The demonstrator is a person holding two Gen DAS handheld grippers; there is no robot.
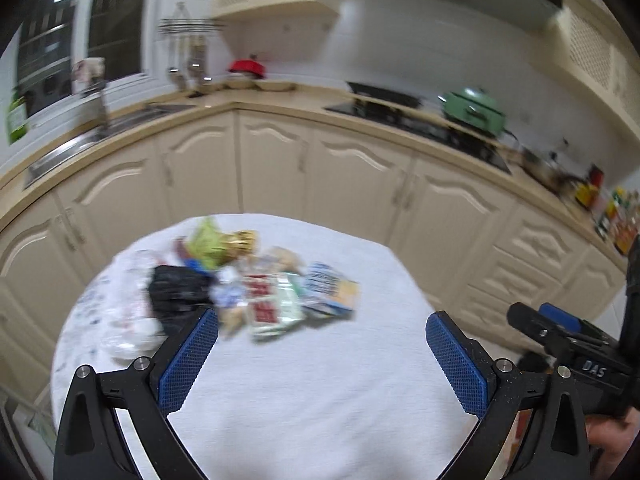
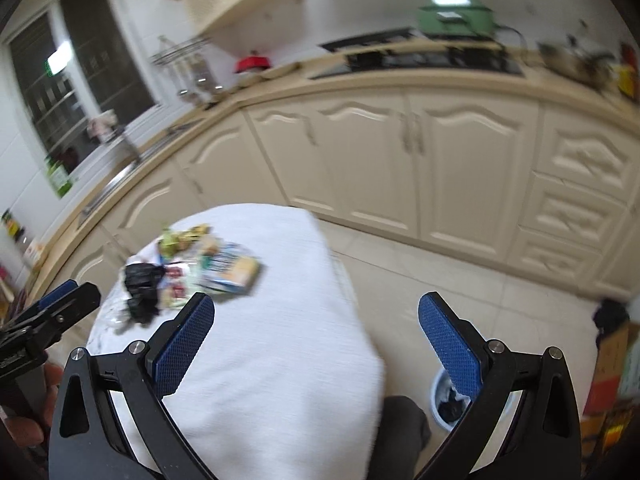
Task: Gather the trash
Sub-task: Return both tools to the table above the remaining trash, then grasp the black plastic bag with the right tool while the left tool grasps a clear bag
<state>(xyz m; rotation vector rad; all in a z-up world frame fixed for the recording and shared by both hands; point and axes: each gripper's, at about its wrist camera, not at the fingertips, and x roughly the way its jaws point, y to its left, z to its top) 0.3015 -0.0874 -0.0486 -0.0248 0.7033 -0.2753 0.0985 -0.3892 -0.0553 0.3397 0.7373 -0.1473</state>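
Observation:
A blurred heap of trash (image 1: 256, 284) lies on the far left part of a table covered in white cloth (image 1: 320, 380): a black plastic bag (image 1: 178, 292), clear plastic (image 1: 128, 312), a green wrapper (image 1: 210, 242), red-and-white packets (image 1: 266, 304) and a blue-and-yellow box (image 1: 332, 290). My left gripper (image 1: 322, 330) hangs open above the near cloth, nothing between its blue pads. In the right wrist view the trash heap (image 2: 192, 272) sits far left, and my right gripper (image 2: 316, 312) is open and empty over the table's right edge. A white trash bin (image 2: 448, 400) stands on the floor by the right finger.
Cream kitchen cabinets (image 1: 352, 176) curve behind the table, with a sink (image 1: 92, 140), a stovetop (image 1: 420, 128) and a green pot (image 1: 474, 110) on the counter. A cardboard box (image 2: 612, 364) stands on the tiled floor at right. A dark trouser leg (image 2: 404, 432) shows below the table.

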